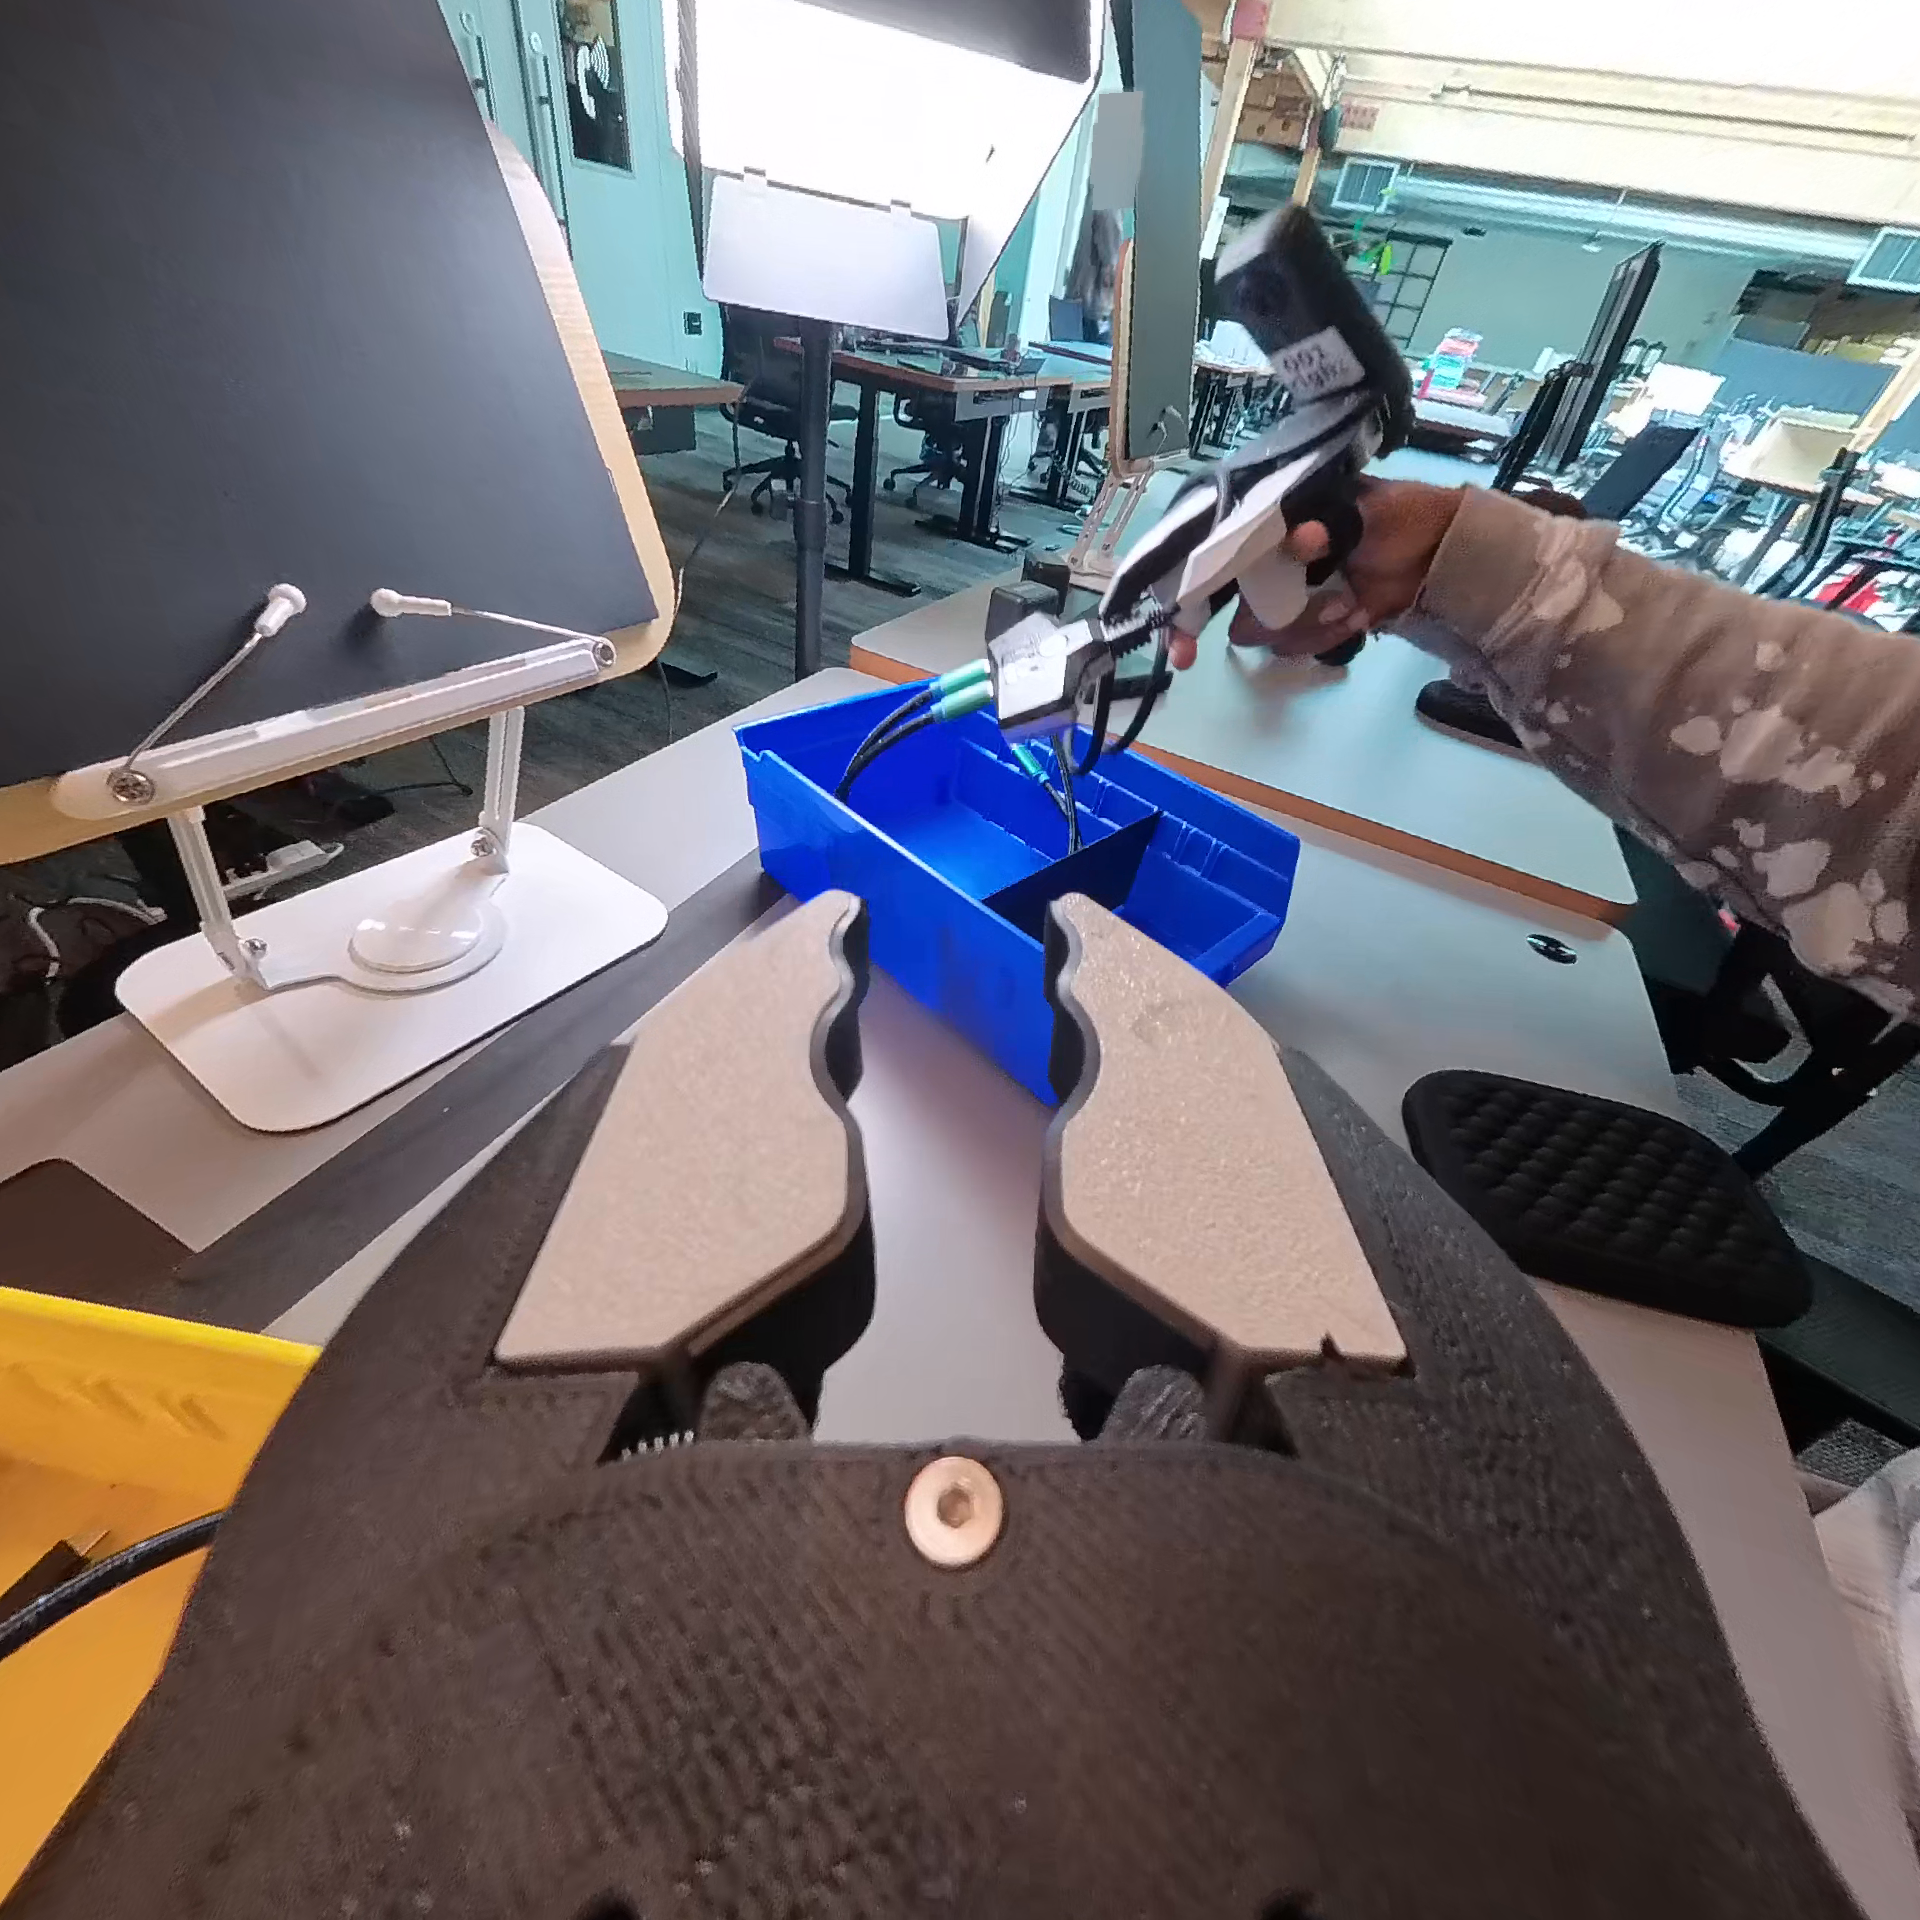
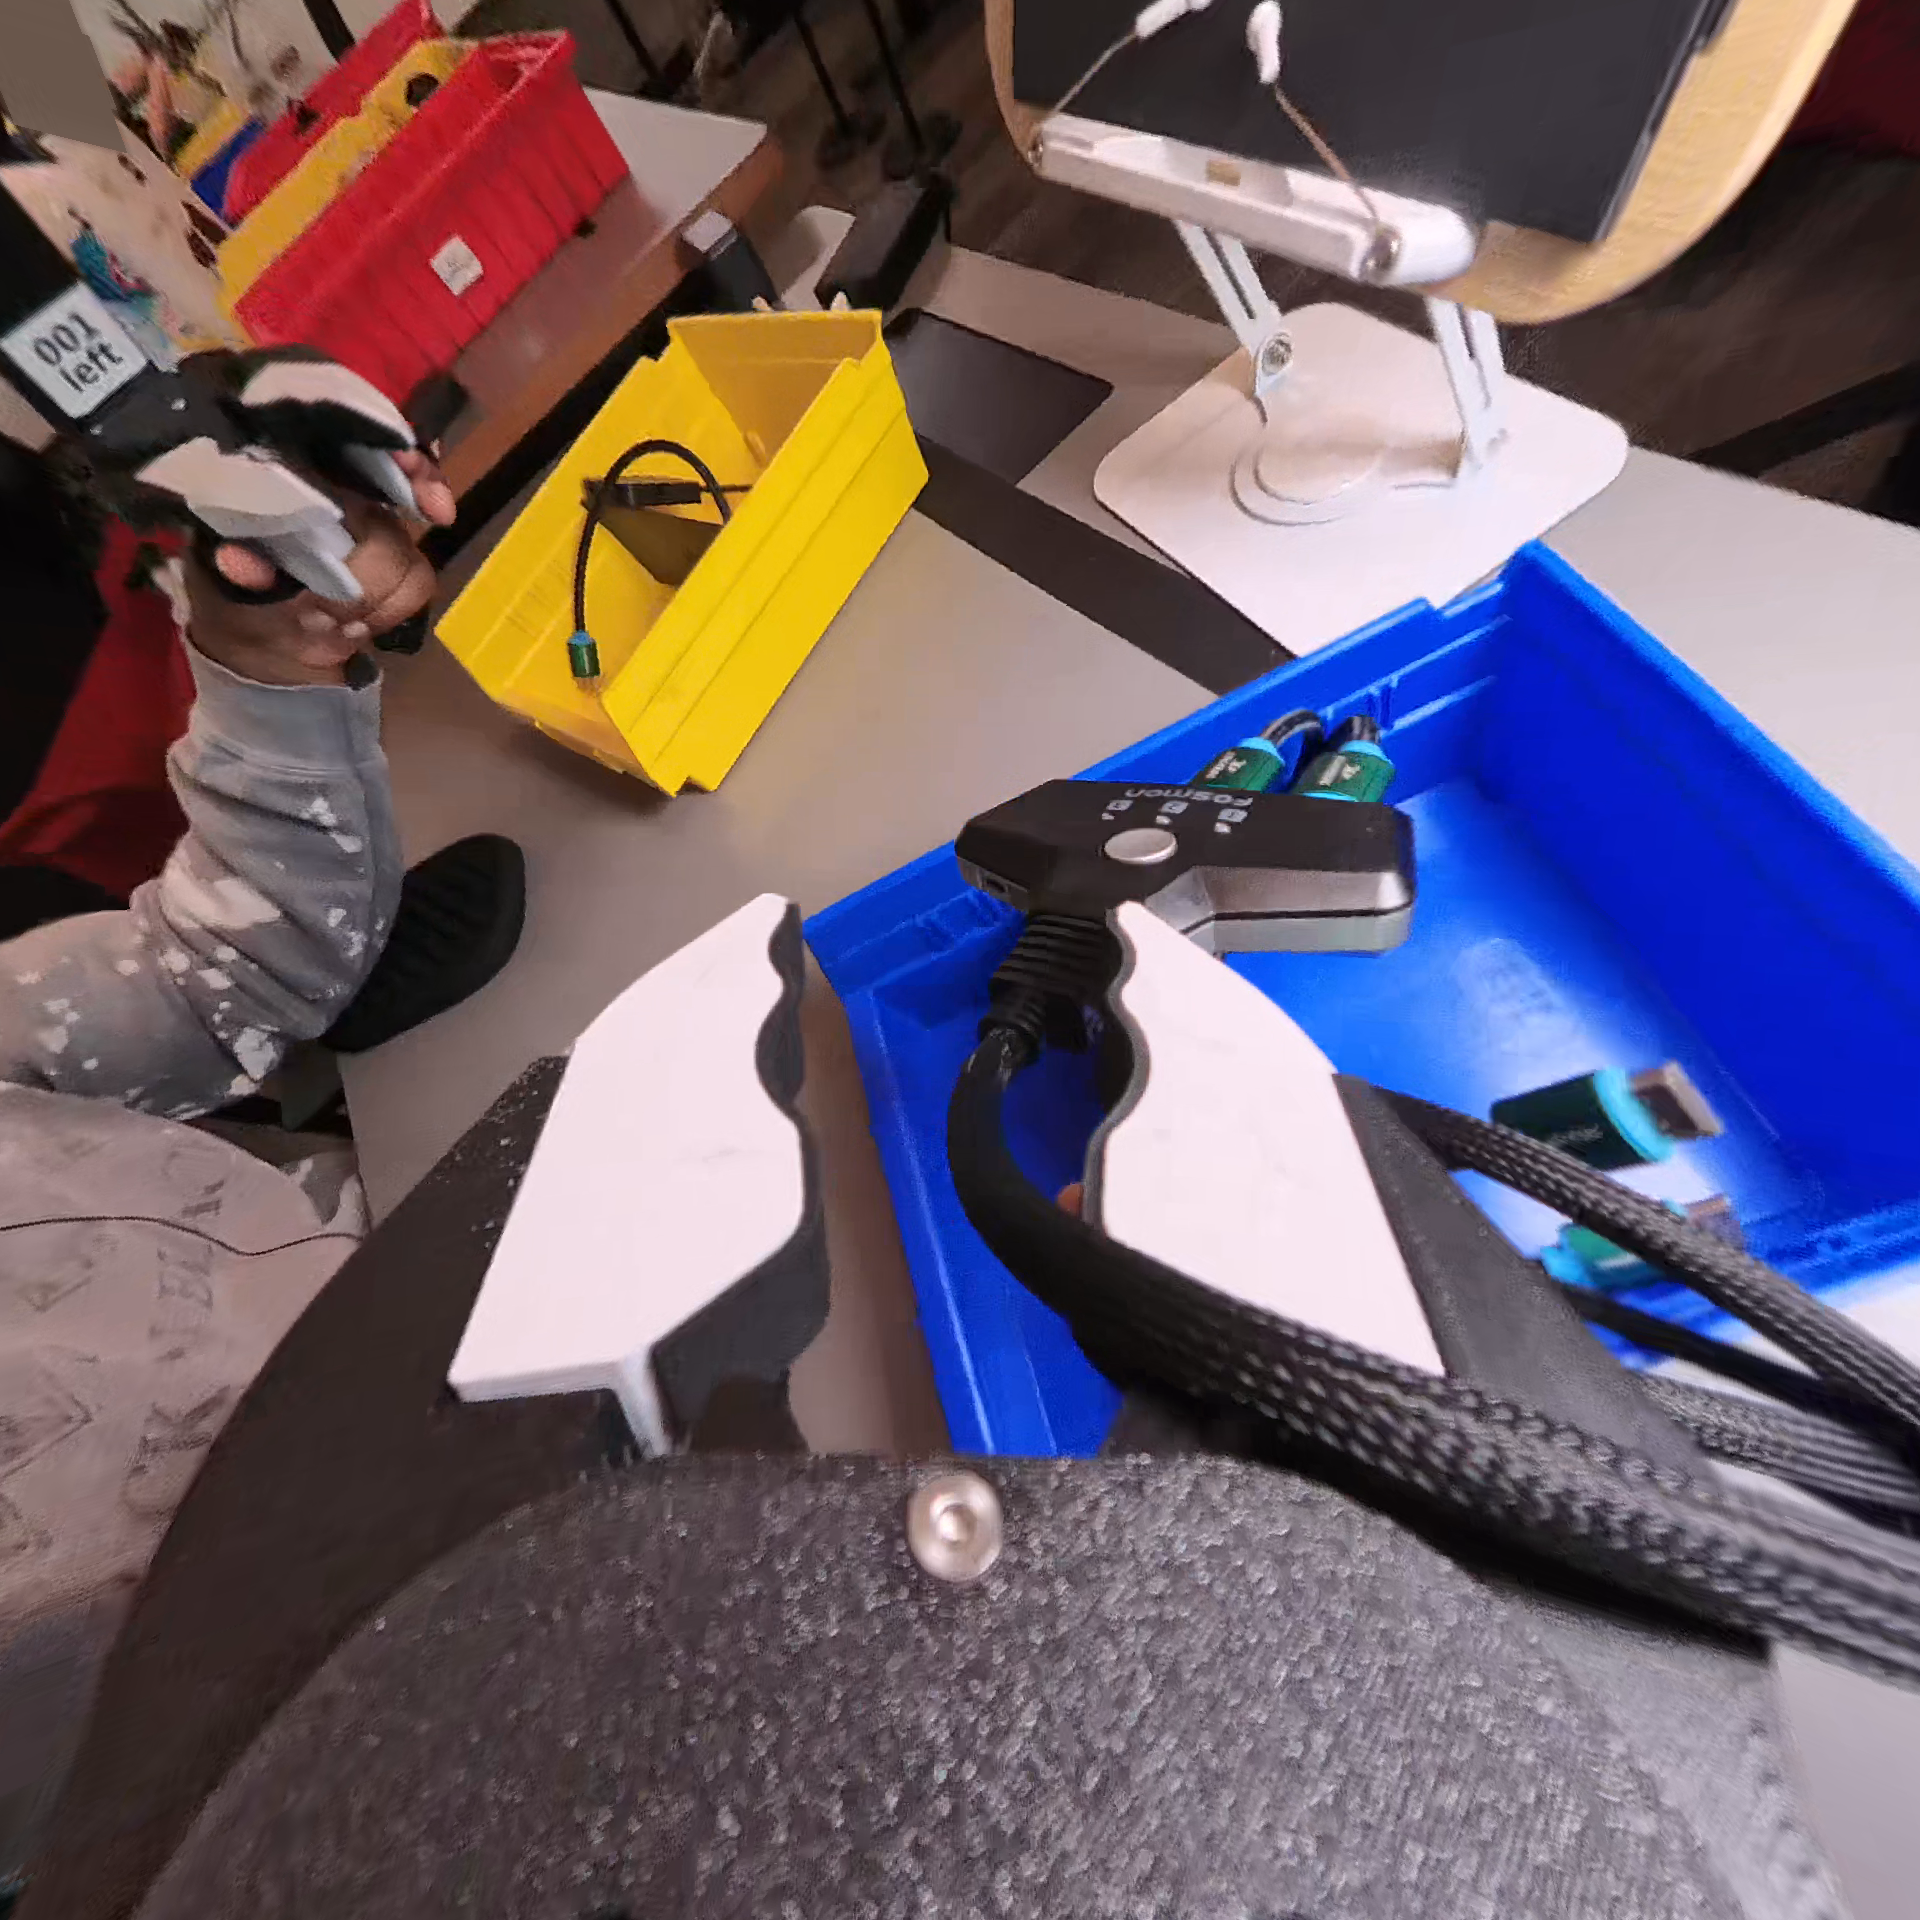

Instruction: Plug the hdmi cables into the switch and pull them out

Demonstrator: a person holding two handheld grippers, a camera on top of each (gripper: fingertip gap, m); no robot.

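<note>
While blue bin (image 2: 1662,831) fills frame right, I see my right gripper (image 2: 961,966) w/ jaws apart around the HDMI switch (image 2: 1184,852) cable at center; two cables plugged. Left gripper (image 1: 951,987) open, empty.

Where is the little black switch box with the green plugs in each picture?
Left wrist view: the switch is far off, right of the middle near the top, above the blue bin.
Right wrist view: the switch is near the middle, just past the right tool.
Shared landmark: the blue bin.
</note>
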